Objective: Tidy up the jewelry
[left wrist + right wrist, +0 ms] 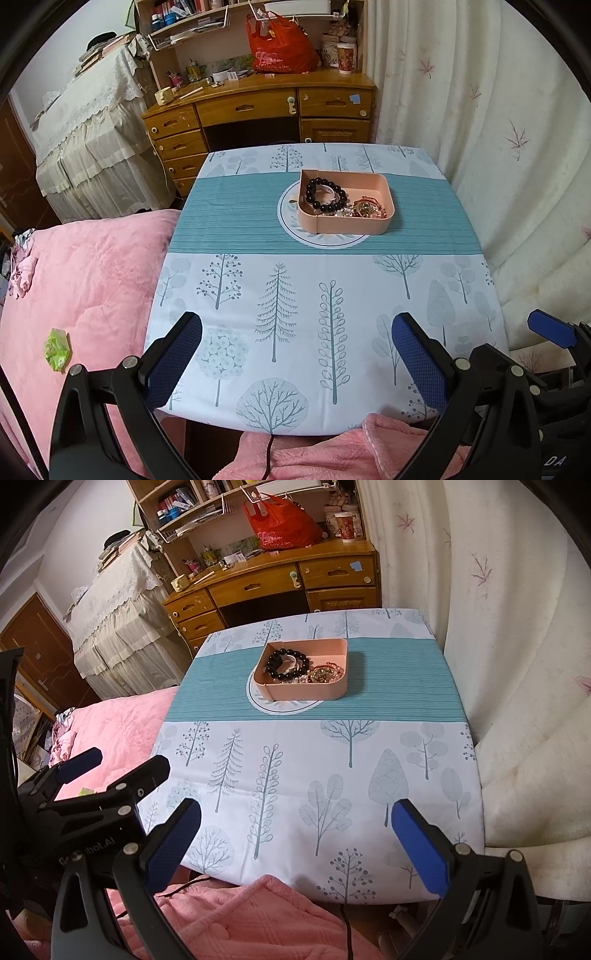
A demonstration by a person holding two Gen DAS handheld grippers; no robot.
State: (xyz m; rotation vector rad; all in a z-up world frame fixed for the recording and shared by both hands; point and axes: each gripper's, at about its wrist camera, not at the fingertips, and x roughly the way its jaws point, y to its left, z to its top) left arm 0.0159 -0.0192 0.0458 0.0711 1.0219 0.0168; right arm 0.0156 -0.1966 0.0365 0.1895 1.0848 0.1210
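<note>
In the left wrist view, the left tool (297,354) is spread wide and empty at the near edge of the tree-patterned cloth-covered desk (295,295), while the black round-bead bracelet (325,195) already lies in the pink rectangular plastic tray (347,225) on the teal band. In the right wrist view, the right tool (295,834) is likewise spread and empty, the tray holds a jumble of beaded pieces, and no jewelry lies loose on the cloth, so gathering seems done and only sorting, if anything, appears left

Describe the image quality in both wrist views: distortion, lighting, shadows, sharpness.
Left wrist view: strong fisheye bending of the table edges, dark vignette corners, soft even light, the pink tray sharp with a faint shadow. Right wrist view: same barrel distortion, the curtain bright but not blown out, the jewelry in the tray small, beads readable.
</note>
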